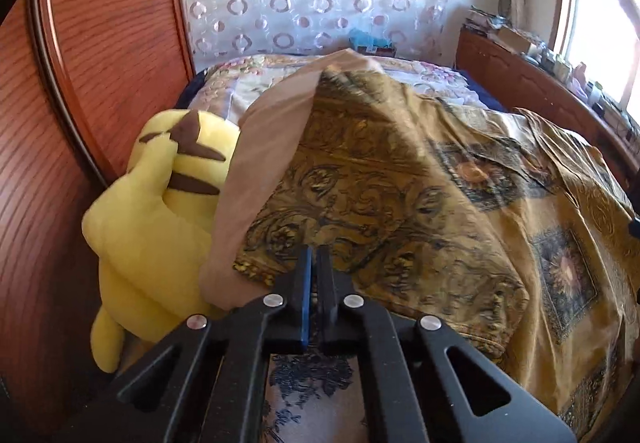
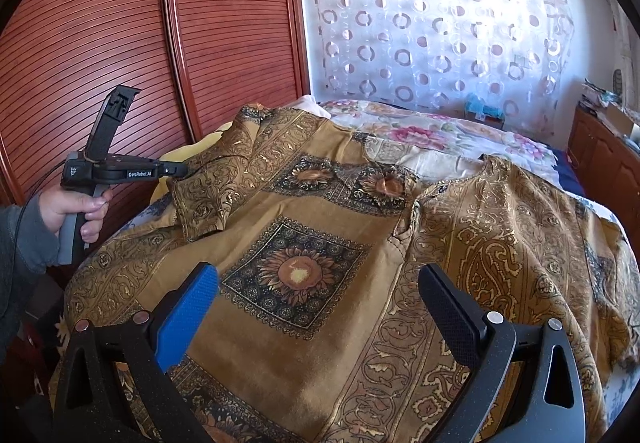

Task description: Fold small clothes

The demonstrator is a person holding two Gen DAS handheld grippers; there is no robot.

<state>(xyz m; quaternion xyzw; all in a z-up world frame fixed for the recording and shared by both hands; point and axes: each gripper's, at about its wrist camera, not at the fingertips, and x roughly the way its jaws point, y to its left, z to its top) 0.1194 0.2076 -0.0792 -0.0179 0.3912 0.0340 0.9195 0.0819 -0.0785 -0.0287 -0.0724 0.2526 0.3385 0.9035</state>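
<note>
Both grippers are black plastic with a speckled matte finish, and triangular cut-outs pierce their linkage arms. Round silver pivot pins sit on the joints. On the left gripper (image 1: 316, 255) a blue pad lines one finger and black faces the other. The right gripper (image 2: 320, 283) carries one textured blue pad (image 2: 188, 307) and one black dimpled pad (image 2: 452, 307). The left tool's body bears white "GenRobot.AI" lettering, a grey handle and a thin black cable (image 2: 24, 211). The person's left hand (image 2: 76, 211) emerges from a grey sleeve (image 2: 24, 239) with a gathered cuff.
</note>
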